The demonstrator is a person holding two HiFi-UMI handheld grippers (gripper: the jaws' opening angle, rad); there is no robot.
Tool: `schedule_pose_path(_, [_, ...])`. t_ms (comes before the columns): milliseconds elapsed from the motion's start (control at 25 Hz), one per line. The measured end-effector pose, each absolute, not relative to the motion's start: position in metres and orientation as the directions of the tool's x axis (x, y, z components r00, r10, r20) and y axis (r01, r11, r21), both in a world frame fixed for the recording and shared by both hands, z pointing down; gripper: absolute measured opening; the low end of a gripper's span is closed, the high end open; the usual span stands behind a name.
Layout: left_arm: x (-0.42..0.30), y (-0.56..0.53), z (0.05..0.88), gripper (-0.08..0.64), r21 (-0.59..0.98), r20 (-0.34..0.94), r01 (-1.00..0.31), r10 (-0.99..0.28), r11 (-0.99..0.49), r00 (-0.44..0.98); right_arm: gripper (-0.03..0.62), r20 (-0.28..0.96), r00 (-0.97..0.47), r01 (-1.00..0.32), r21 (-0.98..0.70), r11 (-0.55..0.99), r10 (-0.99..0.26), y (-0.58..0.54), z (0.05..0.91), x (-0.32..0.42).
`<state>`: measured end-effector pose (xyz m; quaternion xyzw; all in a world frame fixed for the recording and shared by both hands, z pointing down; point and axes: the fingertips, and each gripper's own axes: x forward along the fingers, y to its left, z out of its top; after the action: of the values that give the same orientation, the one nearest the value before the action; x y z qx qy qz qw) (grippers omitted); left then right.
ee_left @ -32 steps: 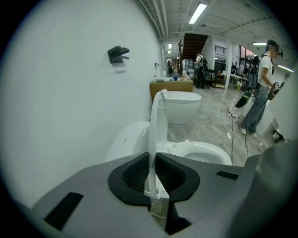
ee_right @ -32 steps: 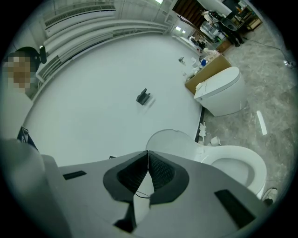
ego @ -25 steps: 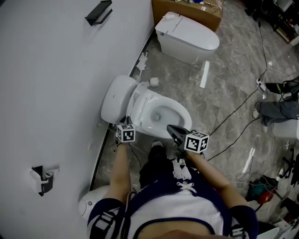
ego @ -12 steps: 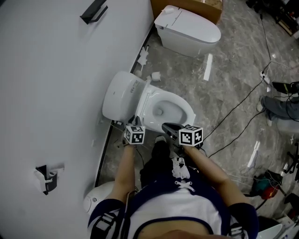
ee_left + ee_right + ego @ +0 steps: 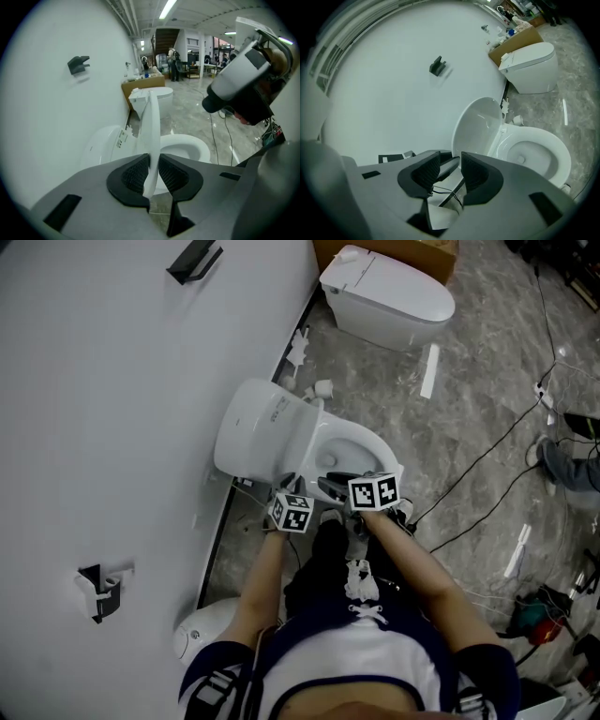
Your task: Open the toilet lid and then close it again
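Note:
The white toilet stands against the wall, its bowl [image 5: 354, 448] [image 5: 534, 154] uncovered. Its lid [image 5: 267, 432] [image 5: 478, 126] is raised and stands near upright. My left gripper [image 5: 292, 491] [image 5: 151, 161] has the lid's thin front edge [image 5: 152, 126] between its pads. Its jaws are opening, and both pads still touch the lid. My right gripper [image 5: 330, 486] [image 5: 450, 161] hovers beside the bowl's near rim. Its jaws are opening with nothing between them; only floor and thin cables show past them.
A second white toilet [image 5: 389, 296] and a cardboard box [image 5: 394, 251] stand farther along the wall [image 5: 94, 427]. Cables [image 5: 469, 474] run over the marble floor at right. A black bracket [image 5: 195, 259] and a paper holder [image 5: 103, 592] hang on the wall. My legs and shoes are just below the bowl.
Both grippers moved up the frame toward the toilet. The lid has come off the tank and stands more upright, with the left gripper at its edge.

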<state>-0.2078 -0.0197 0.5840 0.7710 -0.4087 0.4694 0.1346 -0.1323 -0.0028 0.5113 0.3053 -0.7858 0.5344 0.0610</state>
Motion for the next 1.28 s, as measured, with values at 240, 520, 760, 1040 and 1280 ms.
schedule_pose_path(240, [-0.201, -0.016, 0.587, 0.078, -0.185, 0.842, -0.748, -0.495, -0.637, 0.213, 0.104, 0.44, -0.801, -0.545, -0.817, 0.19, -0.406, -0.021, 0.527, -0.138])
schedule_pose_path(520, [-0.181, -0.001, 0.595, 0.087, -0.171, 0.863, -0.7, -0.448, -0.694, 0.233, 0.106, 0.451, -0.785, -0.537, -0.837, 0.104, -0.425, -0.034, 0.54, -0.143])
schedule_pose_path(760, [-0.16, 0.01, 0.605, 0.094, -0.17, 0.876, -0.658, -0.418, -0.733, 0.24, 0.103, 0.501, -0.745, -0.574, -0.818, 0.04, -0.439, -0.032, 0.553, -0.123])
schedule_pose_path(1040, [-0.15, 0.018, 0.611, 0.095, -0.197, 0.887, -0.625, -0.409, -0.755, 0.215, 0.041, 0.516, -0.725, -0.596, -0.802, 0.041, -0.457, -0.023, 0.564, -0.108])
schedule_pose_path(1280, [-0.137, 0.032, 0.616, 0.086, -0.211, 0.892, -0.581, -0.398, -0.786, 0.215, 0.041, 0.528, -0.707, -0.604, -0.796, 0.015, -0.471, -0.011, 0.574, -0.092])
